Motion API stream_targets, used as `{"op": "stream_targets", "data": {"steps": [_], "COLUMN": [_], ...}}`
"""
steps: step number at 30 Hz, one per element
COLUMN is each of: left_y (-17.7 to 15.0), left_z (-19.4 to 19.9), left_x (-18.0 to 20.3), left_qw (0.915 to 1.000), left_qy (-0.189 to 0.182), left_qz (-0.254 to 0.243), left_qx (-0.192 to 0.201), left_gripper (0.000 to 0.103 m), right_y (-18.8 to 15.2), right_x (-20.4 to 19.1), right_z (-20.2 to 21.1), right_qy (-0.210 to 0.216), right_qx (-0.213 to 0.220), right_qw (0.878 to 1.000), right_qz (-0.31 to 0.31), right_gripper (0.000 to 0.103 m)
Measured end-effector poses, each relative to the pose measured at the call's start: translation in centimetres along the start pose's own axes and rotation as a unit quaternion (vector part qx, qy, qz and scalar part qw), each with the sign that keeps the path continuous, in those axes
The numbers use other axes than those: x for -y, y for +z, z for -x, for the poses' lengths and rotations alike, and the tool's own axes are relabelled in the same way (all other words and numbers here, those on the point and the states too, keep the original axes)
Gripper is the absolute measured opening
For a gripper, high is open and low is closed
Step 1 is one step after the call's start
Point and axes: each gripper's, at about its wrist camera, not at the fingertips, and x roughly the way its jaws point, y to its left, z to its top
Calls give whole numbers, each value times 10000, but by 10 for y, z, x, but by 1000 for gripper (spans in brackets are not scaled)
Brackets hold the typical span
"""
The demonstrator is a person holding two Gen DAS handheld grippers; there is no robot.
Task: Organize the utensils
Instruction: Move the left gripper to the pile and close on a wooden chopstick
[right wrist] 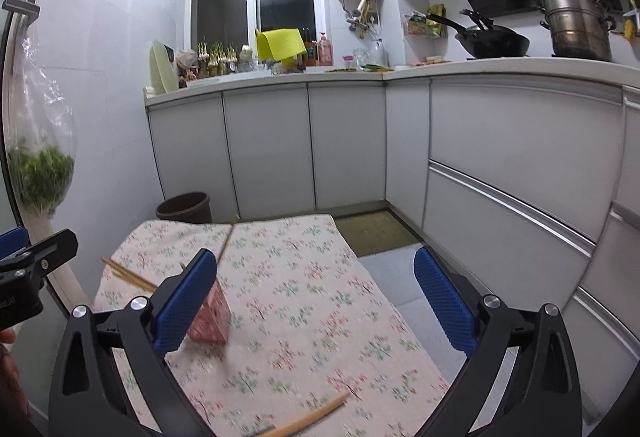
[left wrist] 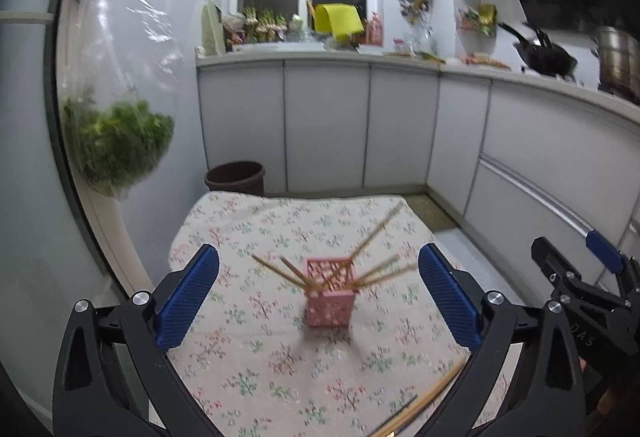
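Both claws, left gripper (left wrist: 318, 301) and right gripper (right wrist: 316, 301), gaped empty, the pink holder (left wrist: 331, 304) bristling with chopsticks (left wrist: 372, 237) at twelve o'clock of the left.

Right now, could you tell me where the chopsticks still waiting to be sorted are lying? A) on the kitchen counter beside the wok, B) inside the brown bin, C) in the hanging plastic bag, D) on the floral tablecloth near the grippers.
D: a few loose chopsticks lie flat on the floral tablecloth at the near edge, while others already stand in the pink holder; both grippers are open and hold nothing.
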Motion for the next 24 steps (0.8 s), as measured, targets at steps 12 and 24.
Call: {"op": "stream_targets", "data": {"steps": [12, 24], "left_y": [-77, -113], "left_z": [-72, -190], "left_x": [79, 188], "left_qw": [9473, 8530], "left_qy": [-1279, -1804], "left_qz": [-1706, -2562], "left_qx": [-2392, -4174], "left_gripper": [96, 49], "right_y": [-98, -107], "right_x": [114, 144], "right_z": [-7, -15], "right_qy": [-618, -694], "right_qx": [-2086, -2304], "right_qw": [9613, 9473], "right_qz": [-1690, -2116], "right_gripper": [96, 96]}}
